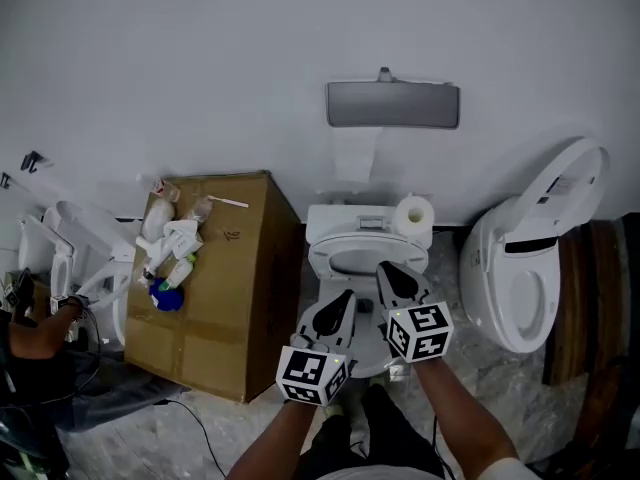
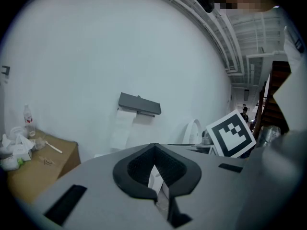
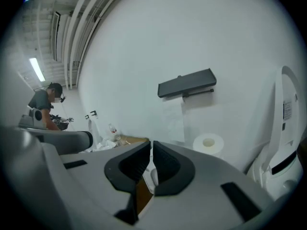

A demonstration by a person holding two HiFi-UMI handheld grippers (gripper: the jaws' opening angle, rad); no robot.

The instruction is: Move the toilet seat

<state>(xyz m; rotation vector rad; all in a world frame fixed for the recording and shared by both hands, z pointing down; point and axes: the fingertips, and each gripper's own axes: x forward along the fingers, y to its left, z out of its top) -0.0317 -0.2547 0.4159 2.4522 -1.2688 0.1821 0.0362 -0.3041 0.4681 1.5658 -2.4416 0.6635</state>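
Observation:
The white toilet [image 1: 330, 230] stands against the wall in the middle of the head view. Its seat ring [image 1: 322, 258] lies down on the bowl, and the front of the bowl is hidden behind both grippers. My left gripper [image 1: 346, 296] hangs over the bowl's front left, jaws shut tip to tip with nothing in them. My right gripper [image 1: 387, 267] hovers over the seat's right side. Its fingertips [image 3: 144, 150] stand a thin slit apart, with nothing between them. In both gripper views the jaws point at the white wall.
A cardboard box [image 1: 235, 298] with bottles and wrappers stands left of the toilet. A paper roll [image 1: 413, 213] sits on the tank under a grey wall dispenser [image 1: 392, 104]. A second toilet [image 1: 525, 268] with raised lid stands on the right. A person [image 1: 35, 333] crouches at the far left.

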